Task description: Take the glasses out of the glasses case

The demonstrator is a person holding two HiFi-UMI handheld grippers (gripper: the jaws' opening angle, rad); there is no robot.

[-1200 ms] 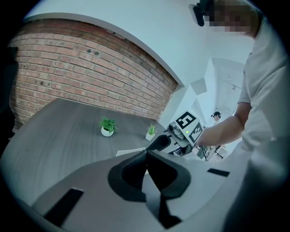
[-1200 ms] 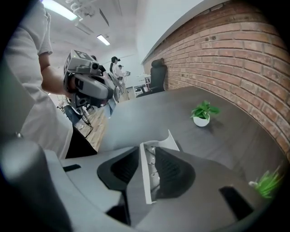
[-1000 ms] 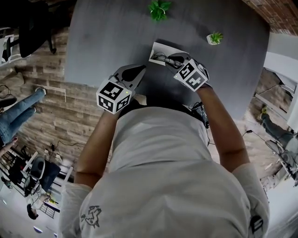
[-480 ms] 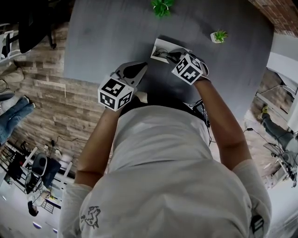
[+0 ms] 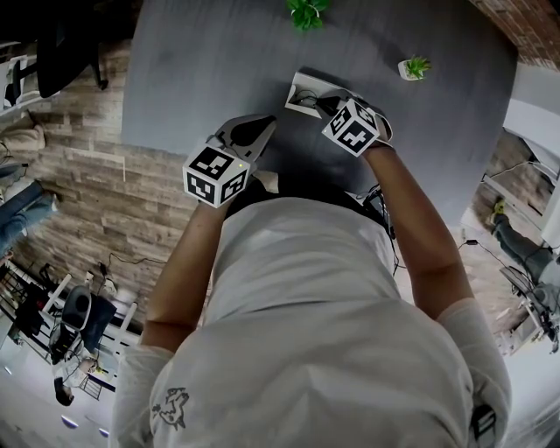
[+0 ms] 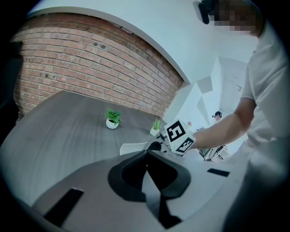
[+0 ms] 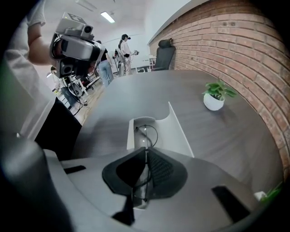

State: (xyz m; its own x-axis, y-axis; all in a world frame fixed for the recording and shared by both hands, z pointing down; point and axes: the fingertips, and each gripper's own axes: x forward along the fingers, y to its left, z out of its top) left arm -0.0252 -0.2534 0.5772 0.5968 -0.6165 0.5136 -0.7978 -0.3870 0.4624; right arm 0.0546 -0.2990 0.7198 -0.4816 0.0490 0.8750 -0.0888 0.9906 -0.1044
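Observation:
The white glasses case [image 7: 156,127] lies open on the grey table [image 7: 213,136], and the thin black-wire glasses [image 7: 147,131] rest inside it. My right gripper [image 7: 145,153] reaches steeply down into the case. Its jaws have just been closing and now pinch the wire frame of the glasses. In the head view the right gripper [image 5: 321,103] covers the near end of the case [image 5: 300,91]. My left gripper [image 6: 146,154] hovers to the left of the case [image 6: 132,147], shut with nothing between its jaws; in the head view this left gripper [image 5: 252,133] is held over the table's near edge.
Two small potted plants stand beyond the case: one [image 5: 304,12] at the far middle, one [image 5: 412,67] at the far right. A brick wall [image 7: 235,50] runs along the table's far side. Chairs and people are in the room behind.
The right gripper has sunk into the open case and its jaws have closed on the glasses frame. The left gripper has stayed where it was.

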